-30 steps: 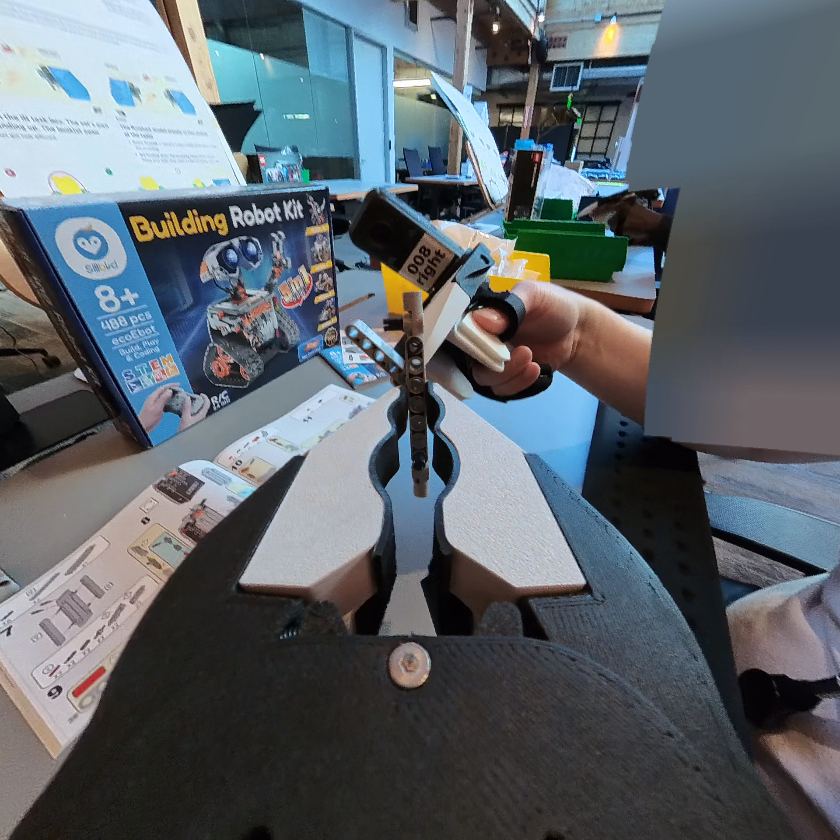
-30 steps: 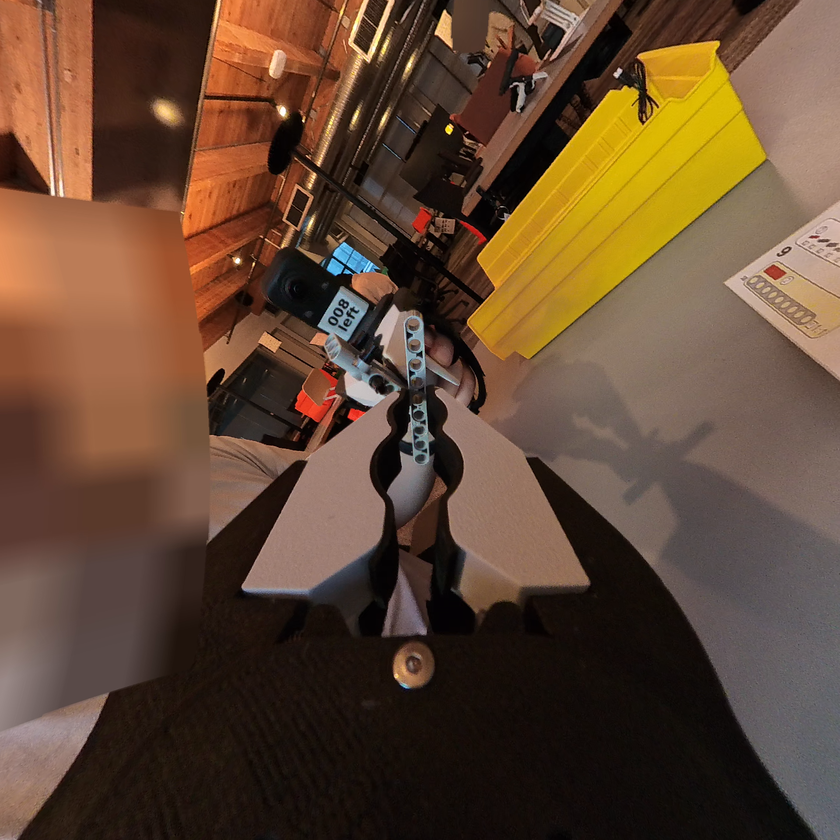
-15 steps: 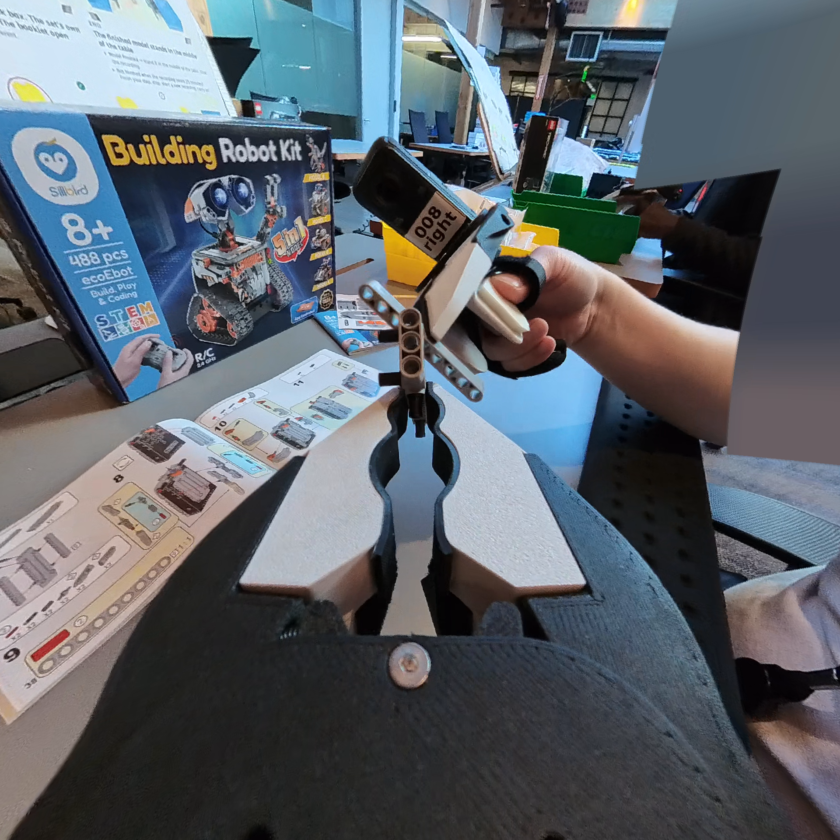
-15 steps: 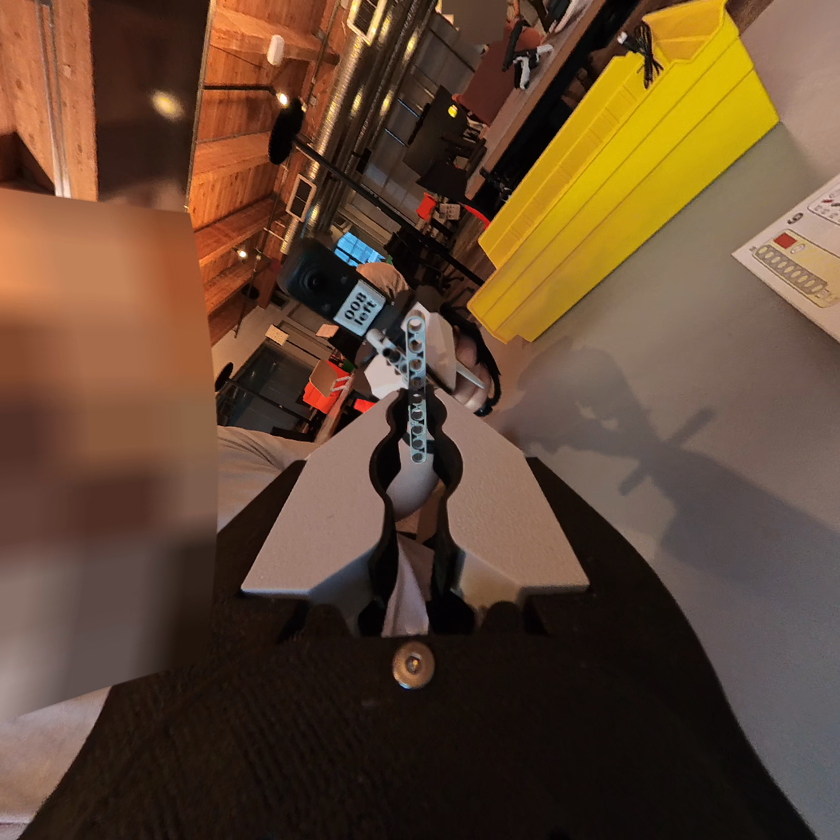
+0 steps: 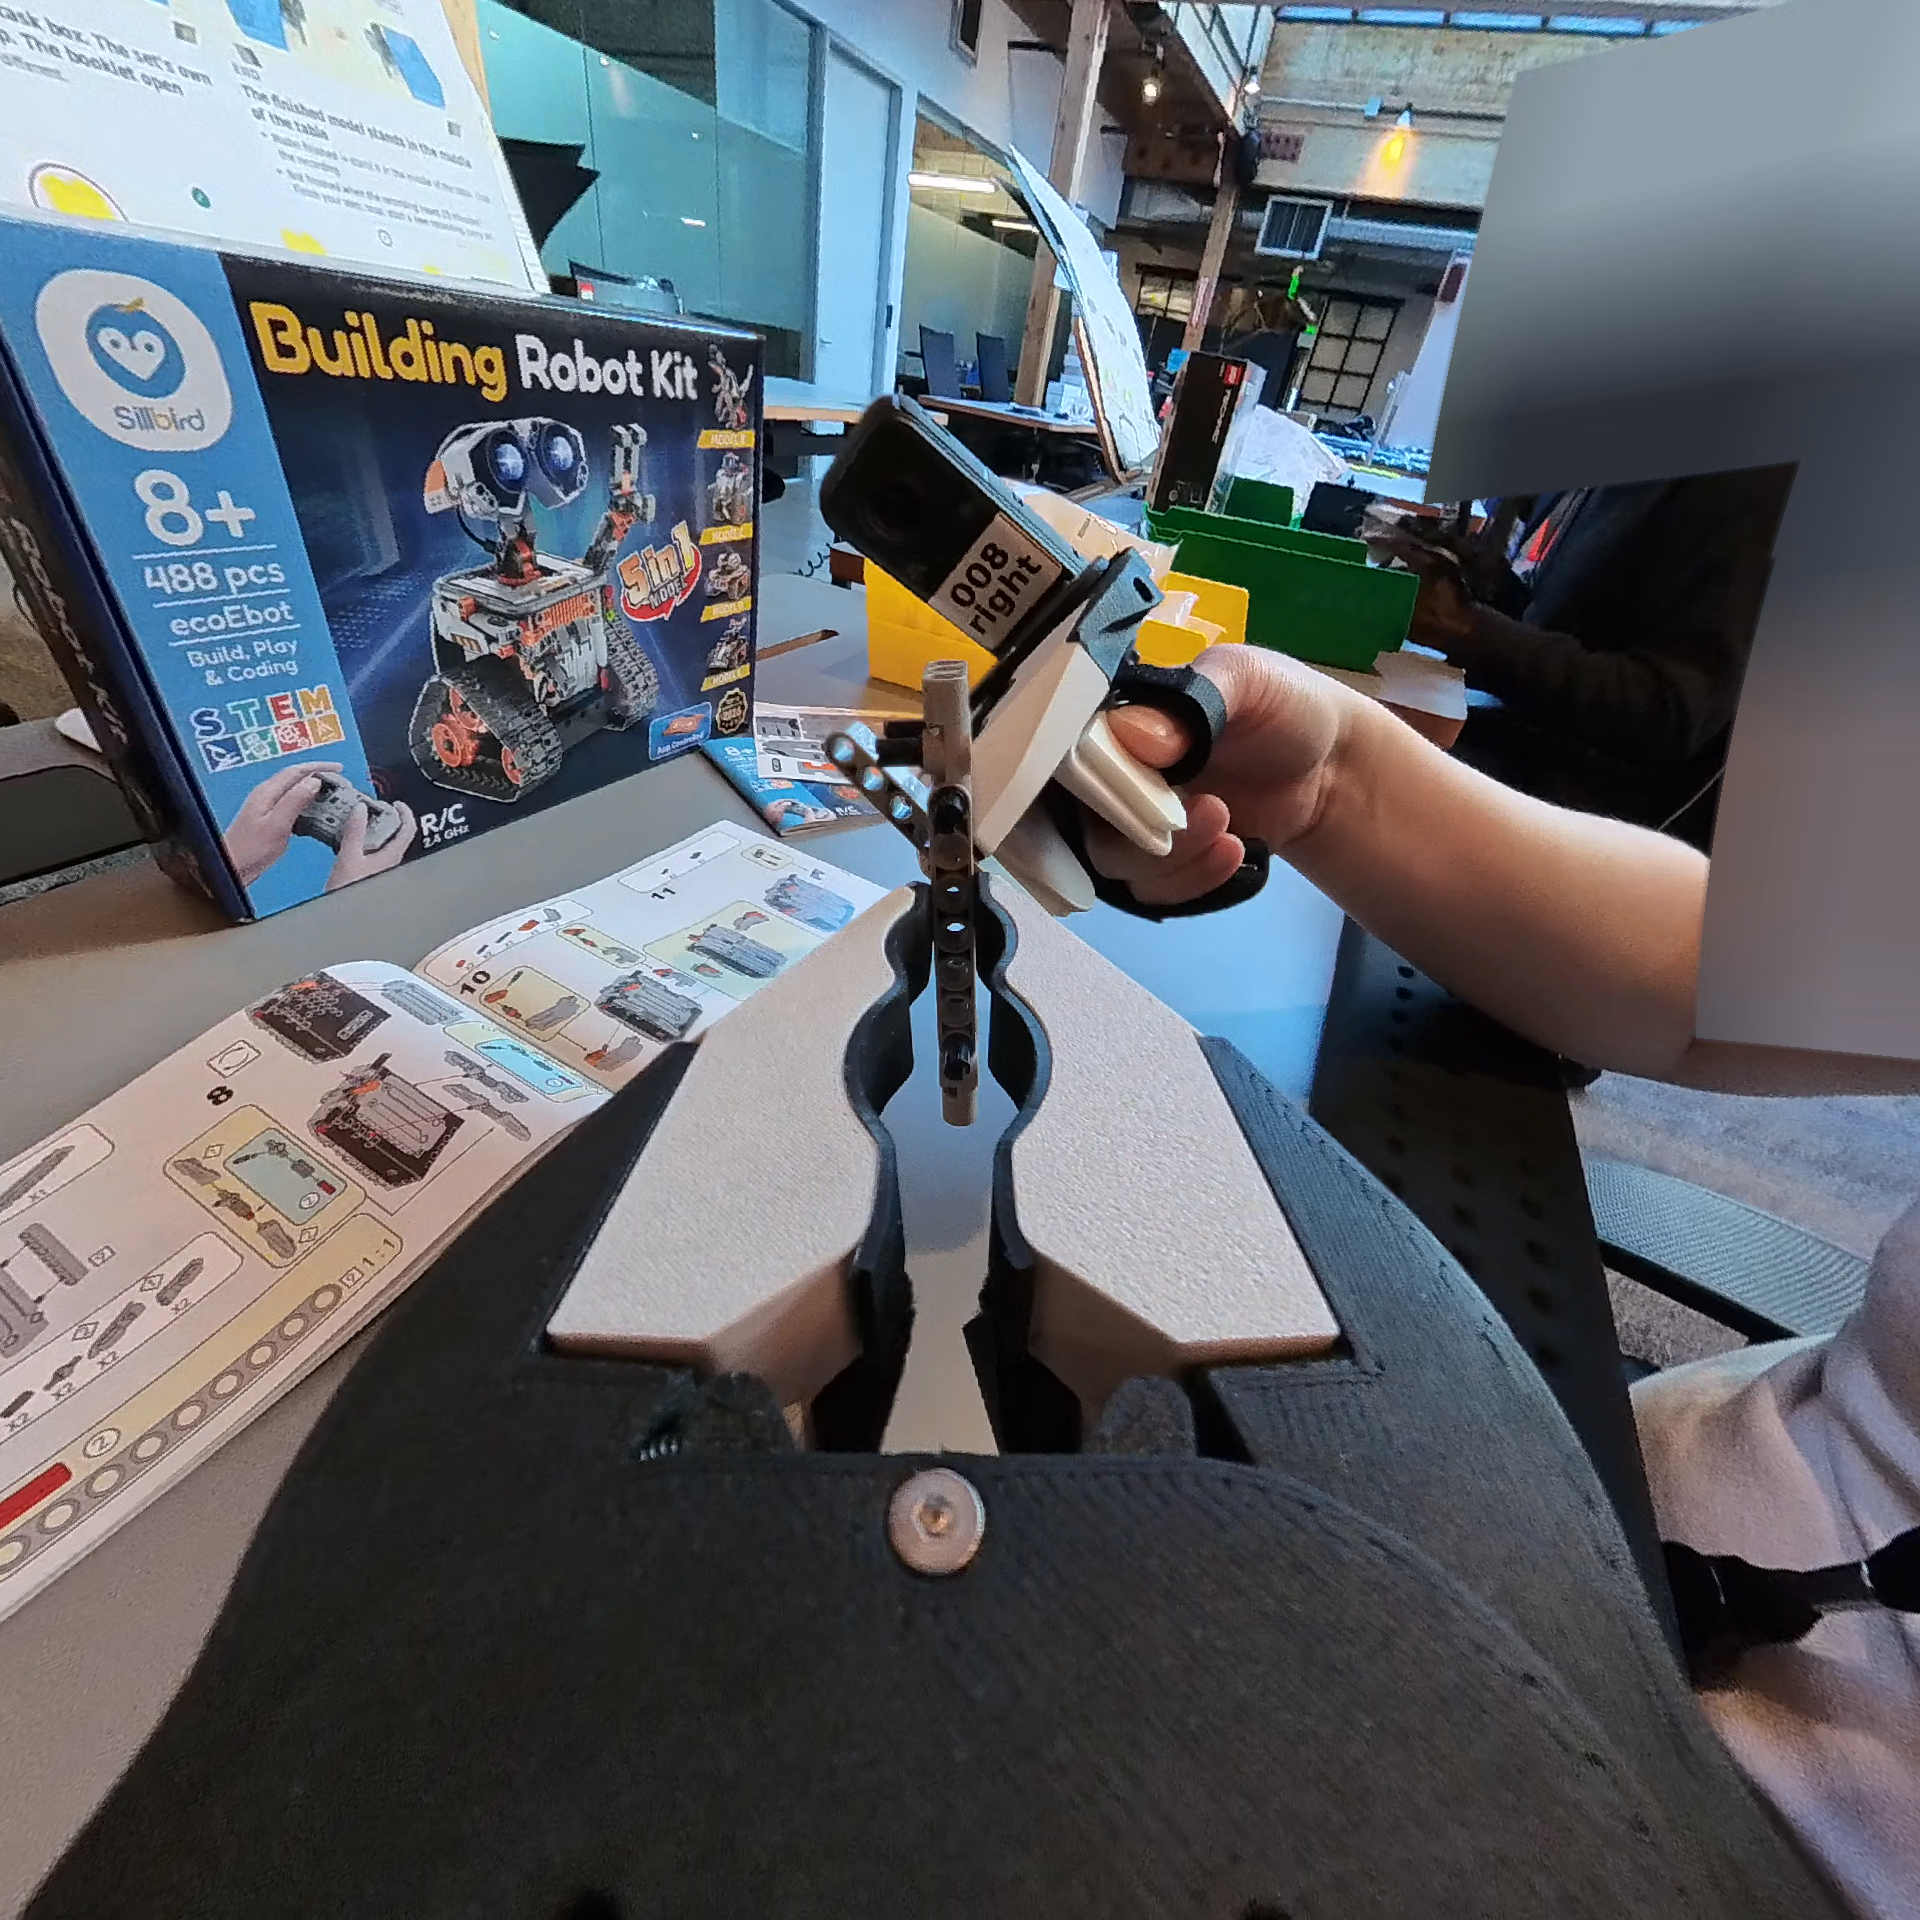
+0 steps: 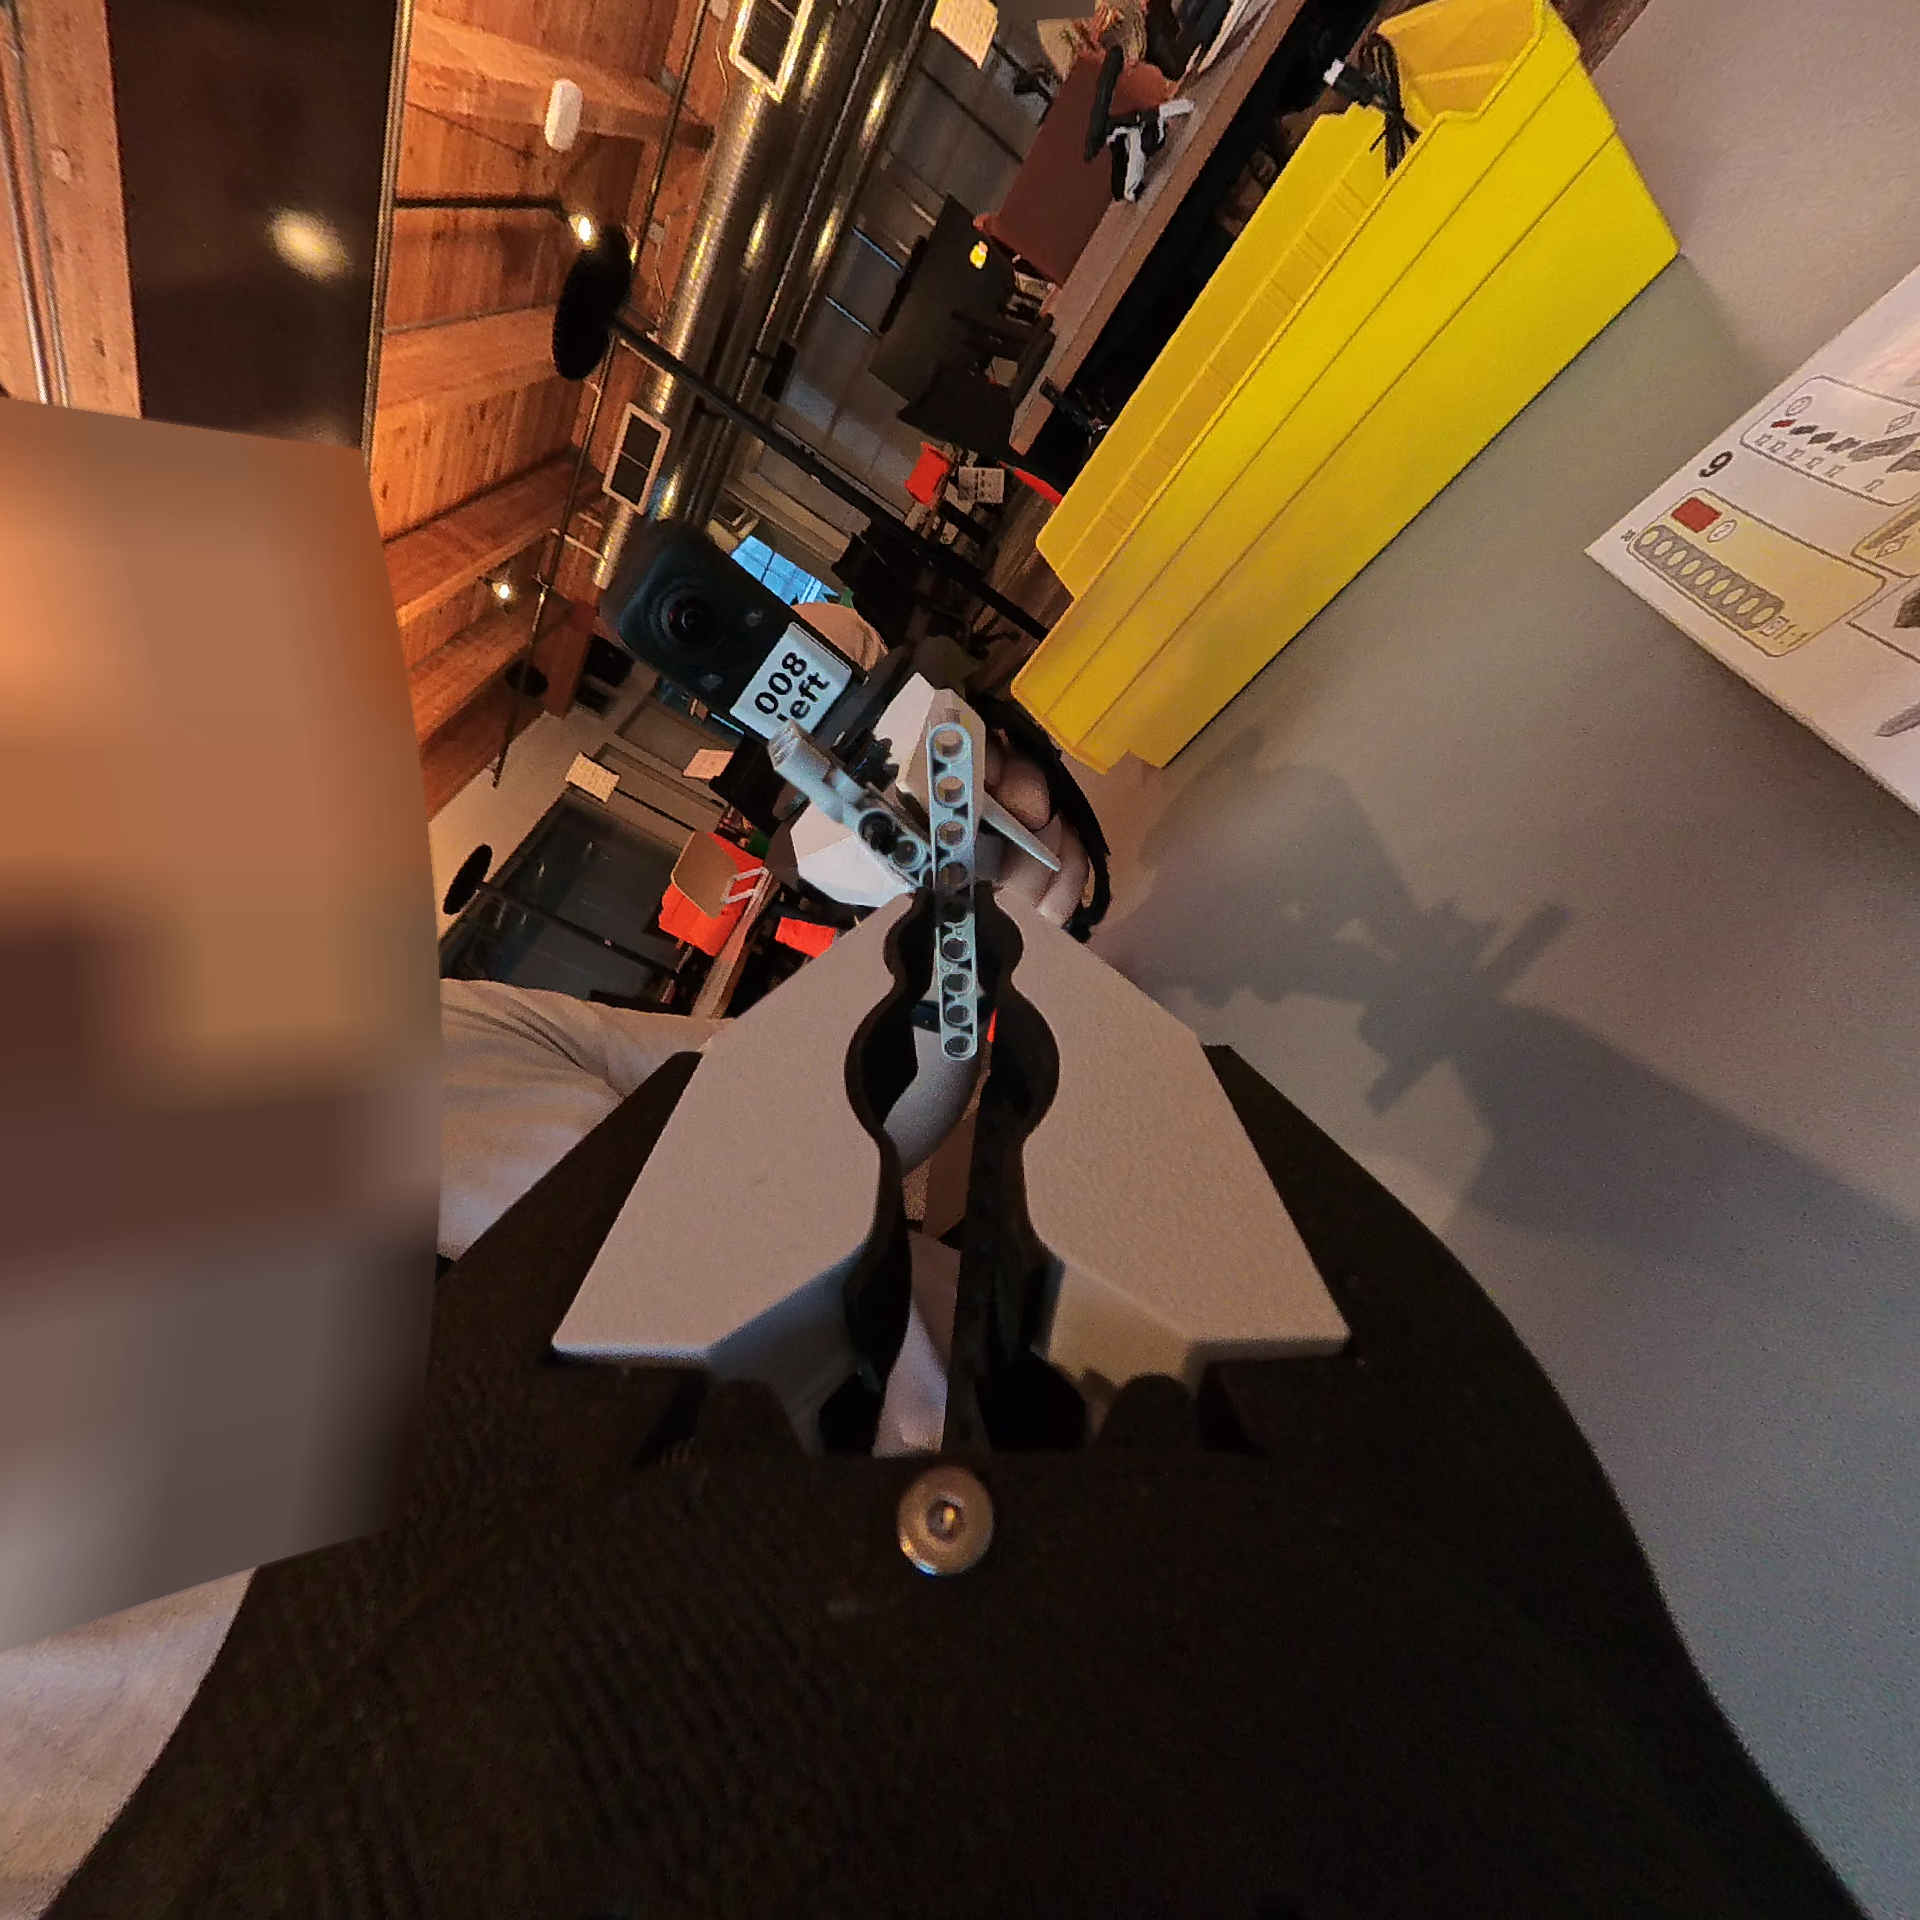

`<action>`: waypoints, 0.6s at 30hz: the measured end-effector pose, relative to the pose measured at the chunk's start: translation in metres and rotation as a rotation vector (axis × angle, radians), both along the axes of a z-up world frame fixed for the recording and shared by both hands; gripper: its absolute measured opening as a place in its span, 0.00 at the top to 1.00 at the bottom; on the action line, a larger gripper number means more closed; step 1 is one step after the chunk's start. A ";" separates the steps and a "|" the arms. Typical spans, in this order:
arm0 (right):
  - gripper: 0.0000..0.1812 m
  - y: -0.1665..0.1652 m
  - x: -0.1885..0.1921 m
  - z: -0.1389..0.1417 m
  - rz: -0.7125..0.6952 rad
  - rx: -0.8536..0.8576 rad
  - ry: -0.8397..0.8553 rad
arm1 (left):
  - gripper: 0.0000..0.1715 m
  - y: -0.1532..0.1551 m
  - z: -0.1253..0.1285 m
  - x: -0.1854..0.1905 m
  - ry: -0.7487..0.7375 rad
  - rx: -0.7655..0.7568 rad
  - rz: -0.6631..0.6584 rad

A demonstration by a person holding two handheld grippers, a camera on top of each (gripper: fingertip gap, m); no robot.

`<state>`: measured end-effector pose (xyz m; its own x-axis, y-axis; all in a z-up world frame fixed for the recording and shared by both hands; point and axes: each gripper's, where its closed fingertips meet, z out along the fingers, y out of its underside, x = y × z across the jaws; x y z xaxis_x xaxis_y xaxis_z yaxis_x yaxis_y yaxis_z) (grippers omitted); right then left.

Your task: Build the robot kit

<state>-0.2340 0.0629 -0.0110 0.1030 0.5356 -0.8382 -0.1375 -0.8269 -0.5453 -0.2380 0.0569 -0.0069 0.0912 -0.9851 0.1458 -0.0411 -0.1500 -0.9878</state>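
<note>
My left gripper [image 5: 951,904] is shut on a dark grey holed beam [image 5: 954,997] with black pins, held upright above the table. My right gripper [image 6: 951,909] is shut on a light grey holed beam [image 6: 951,831]. The two beams cross at the fingertips and touch; I cannot tell if they are joined. In the left wrist view the right gripper's white fingers [image 5: 1029,748] hold the light beam [image 5: 873,774], which sticks out to the left. In the right wrist view the left gripper's white fingers [image 6: 842,868] show behind the dark beam [image 6: 857,805].
A blue robot kit box [image 5: 416,561] stands at the back left. An open instruction booklet [image 5: 364,1091] lies on the grey table [image 6: 1558,831]. A yellow bin [image 6: 1351,364] and green bins [image 5: 1299,592] stand farther back. A small leaflet [image 5: 800,779] lies near the box. Left and right tips are no more than a few centimetres apart.
Both grippers have stayed shut on their beams and close together. They have shifted and turned a little; the light beam now sticks out to the left of the dark one.
</note>
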 end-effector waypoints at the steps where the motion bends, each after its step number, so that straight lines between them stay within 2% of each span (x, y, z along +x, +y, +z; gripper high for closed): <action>1: 0.97 0.001 0.000 -0.001 -0.003 -0.005 0.006 | 0.97 0.001 0.000 0.001 -0.007 -0.005 0.005; 10: 0.97 0.009 0.006 -0.007 -0.051 0.008 0.017 | 0.97 0.012 -0.002 0.000 -0.001 -0.035 0.024; 15: 0.96 0.027 0.033 -0.001 -0.155 0.199 0.030 | 0.97 0.056 0.025 -0.031 -0.039 -0.108 0.125; 18: 0.97 0.042 0.049 0.006 -0.209 0.234 0.055 | 0.97 0.085 0.044 -0.047 0.054 -0.190 0.139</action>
